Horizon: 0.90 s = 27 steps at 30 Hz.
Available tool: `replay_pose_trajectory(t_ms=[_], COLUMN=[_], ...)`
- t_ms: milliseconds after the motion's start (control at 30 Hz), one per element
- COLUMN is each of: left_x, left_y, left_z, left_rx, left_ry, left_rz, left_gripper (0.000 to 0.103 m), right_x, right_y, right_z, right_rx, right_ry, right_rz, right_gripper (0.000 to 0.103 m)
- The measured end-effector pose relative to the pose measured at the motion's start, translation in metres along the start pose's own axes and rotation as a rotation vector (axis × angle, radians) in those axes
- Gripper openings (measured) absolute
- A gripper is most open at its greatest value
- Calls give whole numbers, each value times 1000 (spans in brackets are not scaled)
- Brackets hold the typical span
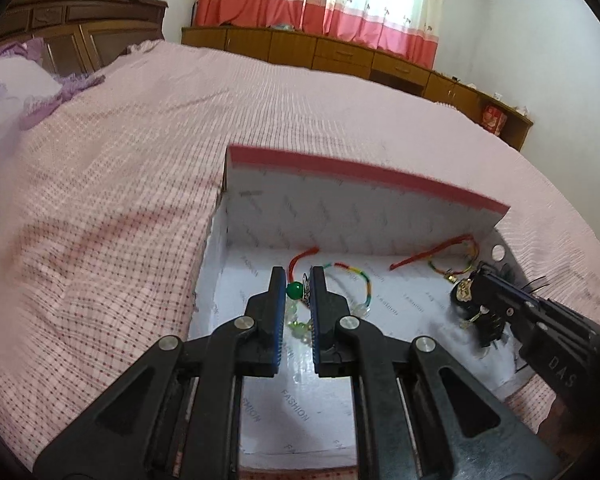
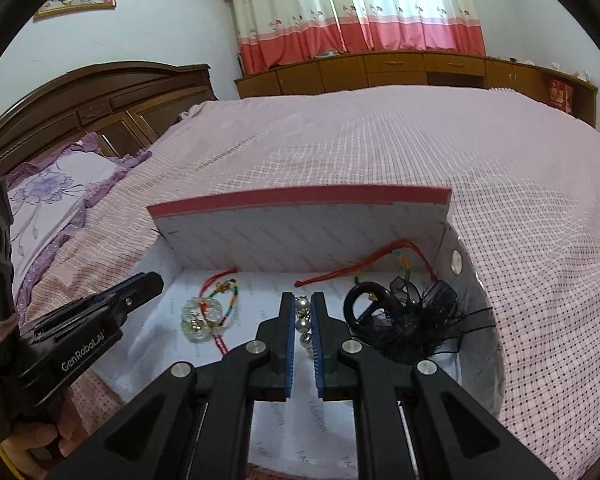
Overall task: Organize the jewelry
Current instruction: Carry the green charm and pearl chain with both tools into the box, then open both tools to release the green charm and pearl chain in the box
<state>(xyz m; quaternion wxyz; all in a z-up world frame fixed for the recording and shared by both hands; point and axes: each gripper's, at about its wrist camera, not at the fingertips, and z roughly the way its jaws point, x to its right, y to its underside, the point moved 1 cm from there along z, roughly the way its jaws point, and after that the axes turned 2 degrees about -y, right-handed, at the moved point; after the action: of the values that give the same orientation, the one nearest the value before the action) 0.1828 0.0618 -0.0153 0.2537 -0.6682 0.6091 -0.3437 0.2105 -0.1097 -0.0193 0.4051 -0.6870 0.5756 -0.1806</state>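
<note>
1. Jewelry sits inside an open white box (image 2: 260, 240) on the pink bedspread (image 1: 100, 200), the box's lid propped upright at the far side.
2. Left gripper (image 1: 299, 292) is all but closed, pinching a string of pale beads with a green bead (image 1: 295, 290) between its blue pads, low over the box floor. A multicoloured cord bracelet (image 1: 360, 276) lies just beyond the tips; whether it belongs to the same piece is hard to tell.
3. Right gripper (image 2: 301, 316) is likewise nearly closed, on a strand of silver pearl-like beads (image 2: 303, 326) that hangs down between its pads toward the box floor.
4. Already in the box: a clear beaded bracelet (image 2: 202, 316) with a coloured cord at the left, a second red cord bracelet (image 2: 360, 272) against the back wall, and a black feathered hair clip (image 2: 404, 320) at the right, beside the right gripper.
5. Step in hand, as I judge it: both pieces are being set down in the box, each hand carrying one.
6. Next move calls for lowering each piece until it rests on the lining, then opening the pads wide enough that no bead or cord catches on them. The right hand should place its strand clear of the hair clip's feathers; the left should keep its beads from tangling with the cord bracelet ahead.
</note>
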Motion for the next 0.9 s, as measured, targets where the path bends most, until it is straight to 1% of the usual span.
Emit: replay_pose_trajectory(t_ms=[167, 333, 433, 467, 500, 533, 567, 633, 900], left_x=[-1, 0, -1, -1, -1, -2, -2, -3, -3], left_y=[0, 1, 1, 0, 0, 0, -1, -3, -12], left_z=[1, 0, 0, -1, -3, -3, -7, -13, -44], left_rx=[-1, -3, -7, -7, -5, -4, 0, 10, 29], left_ry=[5, 6, -7, -9, -11, -12, -13, -11, -3], left_rz=[-7, -5, -6, -8, -10, -10, -11, -11, -34], left_gripper=[3, 4, 10, 16, 19, 20, 21, 21, 23], right_x=[4, 11, 13, 13, 13, 13, 13, 12, 7], right_y=[5, 8, 9, 8, 8, 7, 6, 5, 0], right_z=[14, 19, 20, 19, 17, 15, 12, 5, -30], right_rx=[-32, -53, -60, -58, -53, -47, -42, -31, 5], right_ry=[15, 22, 15, 10, 10, 9, 6, -10, -47], right_rz=[25, 60, 73, 75, 76, 76, 76, 81, 68], right_gripper=[9, 9, 10, 10, 11, 16, 23, 29, 30])
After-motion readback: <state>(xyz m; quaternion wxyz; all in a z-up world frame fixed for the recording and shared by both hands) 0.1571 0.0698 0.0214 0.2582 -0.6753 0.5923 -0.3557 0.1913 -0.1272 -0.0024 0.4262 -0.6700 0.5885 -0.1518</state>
